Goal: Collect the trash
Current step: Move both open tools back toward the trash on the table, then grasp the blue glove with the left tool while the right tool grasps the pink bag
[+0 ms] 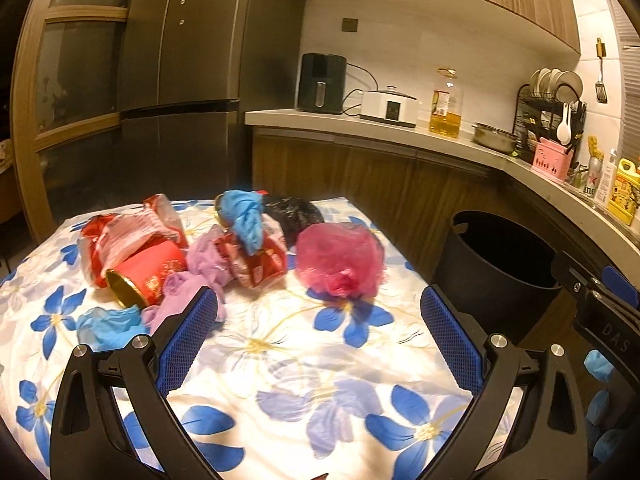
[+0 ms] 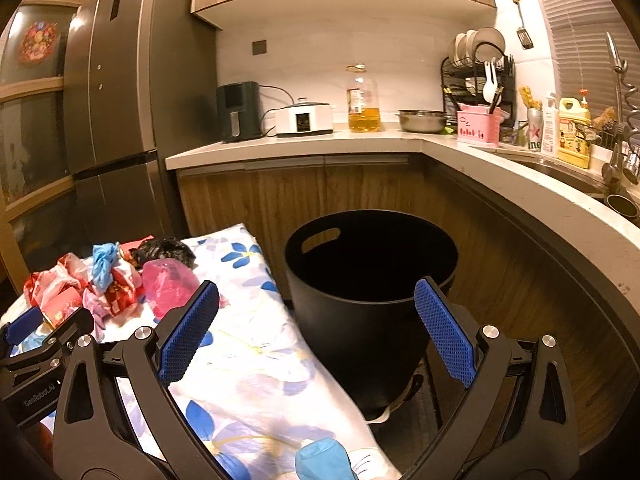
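Trash lies in a heap on the flowered tablecloth: a pink plastic bag, a black bag, a blue bag, red wrappers, a red can on its side, a purple bag. My left gripper is open and empty, just short of the pink bag. My right gripper is open and empty, over the table's right edge beside the black bin. The bin stands on the floor right of the table.
A blue bag lies at the table's near right corner, another near the left fingers. Wooden cabinets and a curved counter with appliances, oil bottle and dish rack wrap behind the bin. A dark fridge stands at the left.
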Demonstrator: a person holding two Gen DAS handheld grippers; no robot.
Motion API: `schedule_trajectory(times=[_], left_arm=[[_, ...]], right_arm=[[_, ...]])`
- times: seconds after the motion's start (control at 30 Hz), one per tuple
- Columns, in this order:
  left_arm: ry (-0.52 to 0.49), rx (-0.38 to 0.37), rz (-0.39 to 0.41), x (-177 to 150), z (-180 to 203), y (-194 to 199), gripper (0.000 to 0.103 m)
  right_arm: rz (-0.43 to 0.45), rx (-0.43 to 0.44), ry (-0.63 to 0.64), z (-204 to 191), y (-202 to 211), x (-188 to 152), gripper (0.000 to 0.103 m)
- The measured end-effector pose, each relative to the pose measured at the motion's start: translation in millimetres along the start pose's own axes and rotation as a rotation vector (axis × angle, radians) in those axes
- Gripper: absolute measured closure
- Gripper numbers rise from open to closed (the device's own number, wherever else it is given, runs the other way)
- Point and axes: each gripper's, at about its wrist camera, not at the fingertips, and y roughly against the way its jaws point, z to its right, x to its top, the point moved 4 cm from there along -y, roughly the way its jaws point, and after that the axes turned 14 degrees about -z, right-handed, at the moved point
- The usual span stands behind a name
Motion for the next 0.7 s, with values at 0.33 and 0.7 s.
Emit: schedule_trajectory(times=[0.33, 0.7], left_arm=[[0.05, 0.074, 0.012, -11.3, -44.6, 8.1, 0.006], [0.161, 0.185, 0.005, -31.0, -122.2, 8.6, 0.006]], right_arm=[[-0.014, 0.049, 0.042, -35.3, -7.6, -11.3, 0.006], [0.006, 0.098, 0.108, -80.1, -17.5, -21.1, 0.006]])
